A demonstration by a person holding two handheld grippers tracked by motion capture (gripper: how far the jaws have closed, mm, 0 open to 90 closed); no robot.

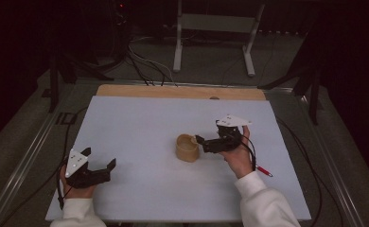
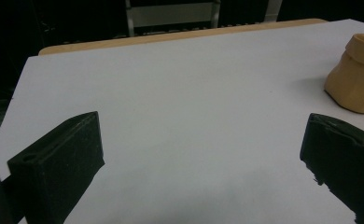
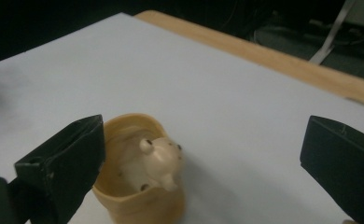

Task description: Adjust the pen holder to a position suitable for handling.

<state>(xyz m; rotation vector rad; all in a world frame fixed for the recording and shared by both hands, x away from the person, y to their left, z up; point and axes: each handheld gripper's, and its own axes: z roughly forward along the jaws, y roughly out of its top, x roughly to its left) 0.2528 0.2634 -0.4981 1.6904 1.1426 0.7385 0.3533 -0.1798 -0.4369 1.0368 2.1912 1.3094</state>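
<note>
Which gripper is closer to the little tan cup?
Right. The right gripper is just beside the tan cup, jaws open; the left gripper sits far off near the table's front-left.

A white table top (image 1: 140, 127) with a wooden far edge carries one tan cup (image 1: 187, 148).

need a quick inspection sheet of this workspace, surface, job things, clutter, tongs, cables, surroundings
surface: pale sheet laid over a wooden board, whose far edge shows bare.
job's things: tan cup upright near the middle, with a small pale animal figure inside it.
clutter: nothing seen on the sheet.
tongs: right tongs open, at the cup's right side, one jaw beside its rim; left tongs open near the front left, holding nothing.
cables: one trails from each of the tongs; the right one ends in a red plug; more lie on the floor behind.
surroundings: dark room, white metal frame beyond the table.
</note>
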